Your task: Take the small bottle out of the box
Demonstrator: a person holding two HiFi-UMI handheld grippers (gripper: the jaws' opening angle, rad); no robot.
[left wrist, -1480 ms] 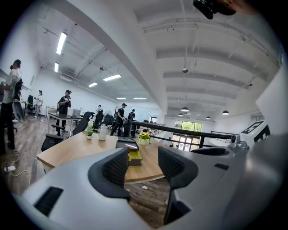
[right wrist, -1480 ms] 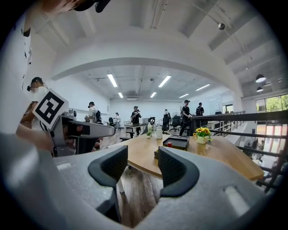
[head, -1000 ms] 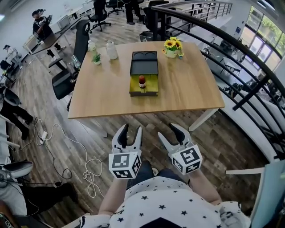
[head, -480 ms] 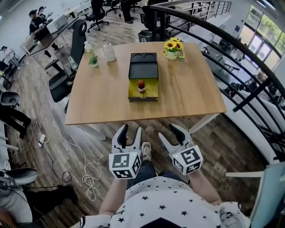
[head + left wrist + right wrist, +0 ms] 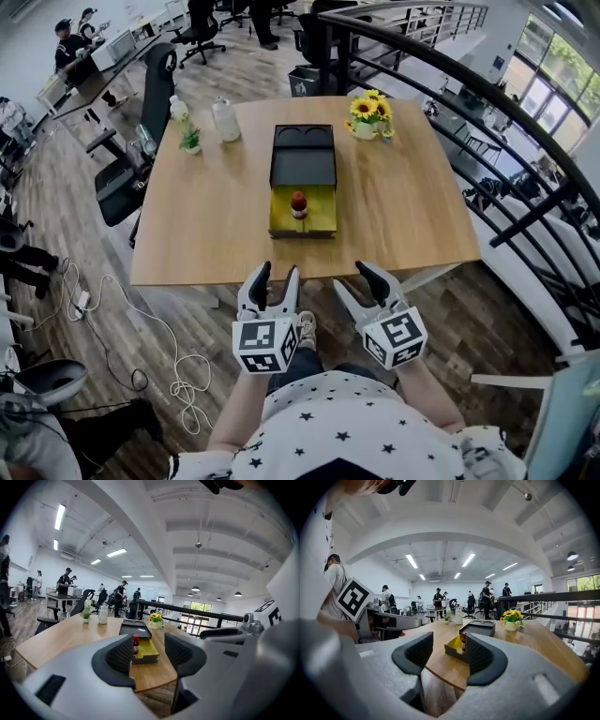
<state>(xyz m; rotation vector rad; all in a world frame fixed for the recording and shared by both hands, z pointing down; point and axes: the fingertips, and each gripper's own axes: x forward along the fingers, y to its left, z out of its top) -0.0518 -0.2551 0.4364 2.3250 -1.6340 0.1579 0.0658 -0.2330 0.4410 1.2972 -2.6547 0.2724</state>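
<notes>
Left tool and right tool hang empty, jaws apart, low in the frame short of the bench — the small bottle stands upright in the open box at centre — so a hasty reach could topple it or shove the box.

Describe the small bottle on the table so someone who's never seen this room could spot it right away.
On the wooden table, find the black box at the middle, its yellow-lined compartment open on the near side. The small bottle stands upright in that yellow part: red-capped and dark, the only thing in the box, while the white bottle and sunflowers stand on the bare tabletop.
</notes>
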